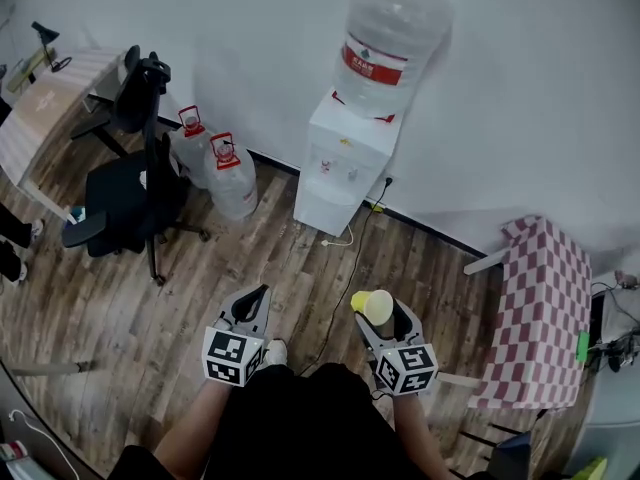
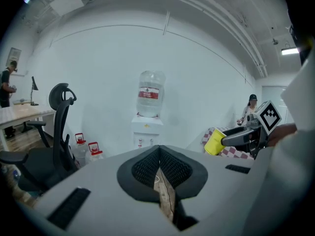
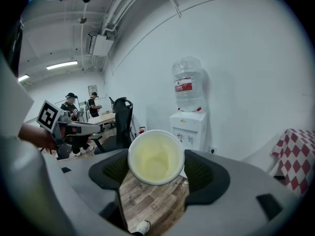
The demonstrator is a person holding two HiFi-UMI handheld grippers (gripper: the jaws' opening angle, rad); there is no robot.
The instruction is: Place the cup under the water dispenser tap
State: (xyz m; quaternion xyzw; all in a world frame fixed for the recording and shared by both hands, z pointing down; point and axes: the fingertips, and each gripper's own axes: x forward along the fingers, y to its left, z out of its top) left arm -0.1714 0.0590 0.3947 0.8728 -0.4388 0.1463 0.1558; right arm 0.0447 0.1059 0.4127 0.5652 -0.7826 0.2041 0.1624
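A yellow paper cup (image 1: pixel 377 306) lies on its side between the jaws of my right gripper (image 1: pixel 381 313), its empty mouth (image 3: pixel 156 156) facing the camera in the right gripper view. The right gripper (image 3: pixel 156 167) is shut on the cup (image 2: pixel 214 142). A white water dispenser (image 1: pixel 345 158) with a big clear bottle (image 1: pixel 387 44) stands against the far wall, well ahead of both grippers; its taps (image 3: pixel 184 138) show small in the right gripper view. My left gripper (image 1: pixel 252 305) is held beside the right one, jaws closed together (image 2: pixel 158 165) with nothing in them.
Two spare water jugs (image 1: pixel 215 163) stand left of the dispenser. A black office chair (image 1: pixel 128 183) and a desk (image 1: pixel 45 108) are at the left. A table with a red checked cloth (image 1: pixel 540 313) is at the right. A cable (image 1: pixel 350 258) runs across the wood floor.
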